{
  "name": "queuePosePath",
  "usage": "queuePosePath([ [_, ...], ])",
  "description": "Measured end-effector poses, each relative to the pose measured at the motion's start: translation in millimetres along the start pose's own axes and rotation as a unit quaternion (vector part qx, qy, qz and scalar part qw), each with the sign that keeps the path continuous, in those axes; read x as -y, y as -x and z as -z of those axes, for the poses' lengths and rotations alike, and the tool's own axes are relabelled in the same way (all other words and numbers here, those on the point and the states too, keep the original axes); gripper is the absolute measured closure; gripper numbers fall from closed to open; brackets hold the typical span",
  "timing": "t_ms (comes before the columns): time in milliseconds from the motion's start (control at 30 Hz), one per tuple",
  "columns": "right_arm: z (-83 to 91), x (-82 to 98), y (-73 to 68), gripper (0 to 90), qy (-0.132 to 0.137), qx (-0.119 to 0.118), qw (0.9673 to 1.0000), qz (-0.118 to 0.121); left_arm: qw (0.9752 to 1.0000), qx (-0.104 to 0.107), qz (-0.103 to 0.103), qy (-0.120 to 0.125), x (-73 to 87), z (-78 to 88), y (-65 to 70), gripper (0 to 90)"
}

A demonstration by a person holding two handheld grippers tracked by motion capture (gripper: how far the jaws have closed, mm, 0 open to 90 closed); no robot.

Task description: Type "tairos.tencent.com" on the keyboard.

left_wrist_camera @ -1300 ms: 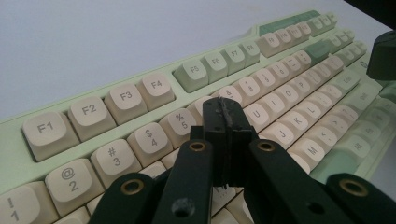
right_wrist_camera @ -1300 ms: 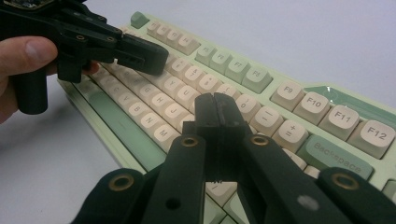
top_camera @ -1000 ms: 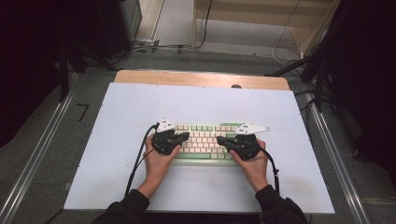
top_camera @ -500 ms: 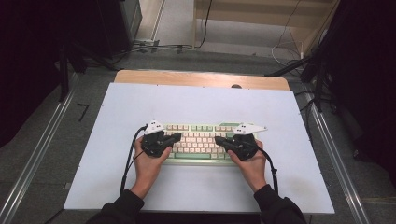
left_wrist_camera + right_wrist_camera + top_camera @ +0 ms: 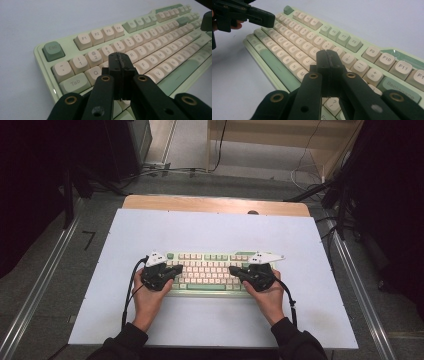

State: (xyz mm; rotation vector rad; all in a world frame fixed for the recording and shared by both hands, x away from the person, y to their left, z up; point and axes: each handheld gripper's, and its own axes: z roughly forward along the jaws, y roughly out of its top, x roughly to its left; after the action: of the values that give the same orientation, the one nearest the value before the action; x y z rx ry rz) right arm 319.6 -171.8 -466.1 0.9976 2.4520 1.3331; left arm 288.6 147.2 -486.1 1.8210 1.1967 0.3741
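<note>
Keyboard [image 5: 210,270], green w/ cream keys, lies at lower centre of high view on white table [image 5: 210,230]. Left gripper [image 5: 172,271] over kbd's left end, jaws clenched, nothing between. Right gripper [image 5: 235,271] over right end, jaws likewise clenched, empty.

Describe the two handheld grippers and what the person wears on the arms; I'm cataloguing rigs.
Both the left gripper and right gripper are black, each topped by a pale grey three-cornered plate. A black cable trails back from each along the forearm. Up close, the linkage arms carry brass-coloured rivets and end in narrow, flat black jaws. The person wears dark long sleeves.
</note>
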Motion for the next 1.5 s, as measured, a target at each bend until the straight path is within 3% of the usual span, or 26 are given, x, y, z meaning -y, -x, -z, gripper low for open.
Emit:
queuePosePath([
  [600,-0.4,0.2,-0.1,87.2,-0.001,0.002,1.0000,0.002,0.9997,-0.013,-0.004,-0.022,7.0,-1.2,-2.7,90.0],
  [767,-1.2,0.5,-0.6,87.2,-0.003,0.001,1.0000,0.002,0.9991,-0.020,-0.020,-0.033,7.9,-2.6,0.2,90.0],
  [1100,-5.3,0.4,-0.4,87.2,-0.006,0.002,1.0000,0.003,1.0000,-0.002,0.006,0.008,7.4,3.5,-2.5,90.0],
  [1500,-21.1,-3.1,-4.2,87.2,-0.013,0.002,0.9999,0.010,0.9998,0.006,0.014,0.012,7.4,3.6,-3.8,90.0],
])
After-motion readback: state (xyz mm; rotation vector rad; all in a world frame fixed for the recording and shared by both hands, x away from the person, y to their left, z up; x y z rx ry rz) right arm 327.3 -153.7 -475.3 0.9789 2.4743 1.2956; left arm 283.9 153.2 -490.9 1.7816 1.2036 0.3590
